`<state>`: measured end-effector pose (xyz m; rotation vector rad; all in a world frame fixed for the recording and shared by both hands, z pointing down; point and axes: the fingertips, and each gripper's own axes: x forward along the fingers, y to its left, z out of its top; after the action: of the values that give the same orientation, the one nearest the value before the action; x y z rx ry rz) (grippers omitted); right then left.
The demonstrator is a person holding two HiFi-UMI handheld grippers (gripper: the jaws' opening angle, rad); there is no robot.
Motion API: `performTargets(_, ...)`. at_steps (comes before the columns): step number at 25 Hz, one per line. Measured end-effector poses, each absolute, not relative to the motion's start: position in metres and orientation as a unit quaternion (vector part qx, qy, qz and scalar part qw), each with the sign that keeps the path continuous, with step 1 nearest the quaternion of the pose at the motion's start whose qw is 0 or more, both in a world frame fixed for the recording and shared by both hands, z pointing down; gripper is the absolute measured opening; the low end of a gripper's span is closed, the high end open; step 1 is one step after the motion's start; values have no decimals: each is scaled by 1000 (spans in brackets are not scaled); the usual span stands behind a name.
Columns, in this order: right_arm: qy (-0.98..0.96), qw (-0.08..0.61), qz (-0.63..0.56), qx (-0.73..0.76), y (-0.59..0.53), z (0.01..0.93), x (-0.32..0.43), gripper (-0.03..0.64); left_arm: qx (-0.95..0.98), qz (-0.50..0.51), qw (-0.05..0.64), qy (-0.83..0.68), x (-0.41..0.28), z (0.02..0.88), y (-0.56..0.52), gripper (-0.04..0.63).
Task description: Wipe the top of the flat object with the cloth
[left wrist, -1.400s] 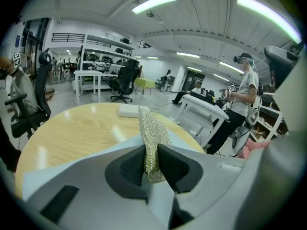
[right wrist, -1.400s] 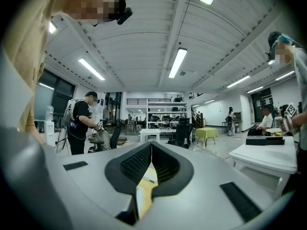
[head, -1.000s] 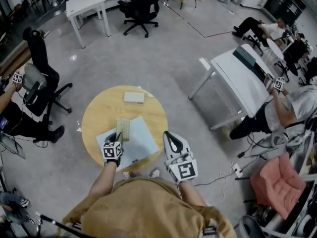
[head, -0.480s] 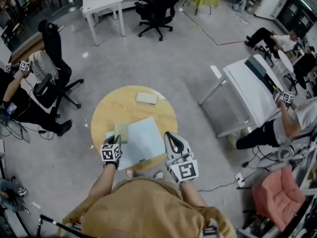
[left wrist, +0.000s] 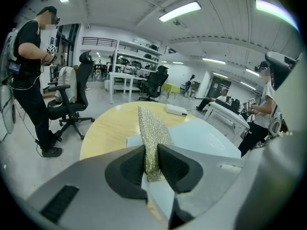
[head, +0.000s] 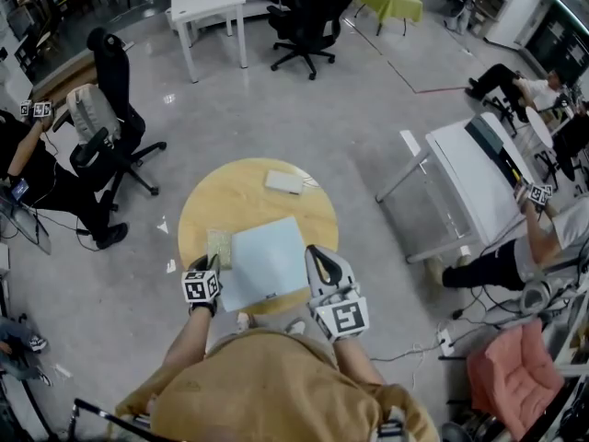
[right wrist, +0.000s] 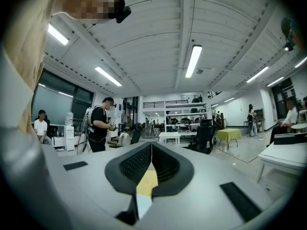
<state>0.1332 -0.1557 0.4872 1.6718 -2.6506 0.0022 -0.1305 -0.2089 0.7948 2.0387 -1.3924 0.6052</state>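
A pale blue flat sheet lies on the near half of a round wooden table. A yellow-green glittery cloth lies along the sheet's left edge, mostly on the wood. My left gripper is shut on the cloth's near end. In the left gripper view the cloth runs forward from between the jaws of the left gripper, with the sheet to its right. My right gripper hovers at the sheet's near right corner. In the right gripper view the right gripper is shut and holds nothing.
A small white box sits on the far side of the table. Black office chairs and a seated person are at the left. A white desk with seated people stands at the right. More white tables stand at the back.
My left gripper has dragged the cloth leftward across the sheet, from on its upper left part to its left edge. The right gripper has stayed put.
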Motion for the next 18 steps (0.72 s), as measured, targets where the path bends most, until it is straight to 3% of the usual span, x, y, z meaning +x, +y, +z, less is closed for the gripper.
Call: performTargets(18,-859,0,-2,512,-151,486,108,1,747,216,295,-555,-175,787,-186,66)
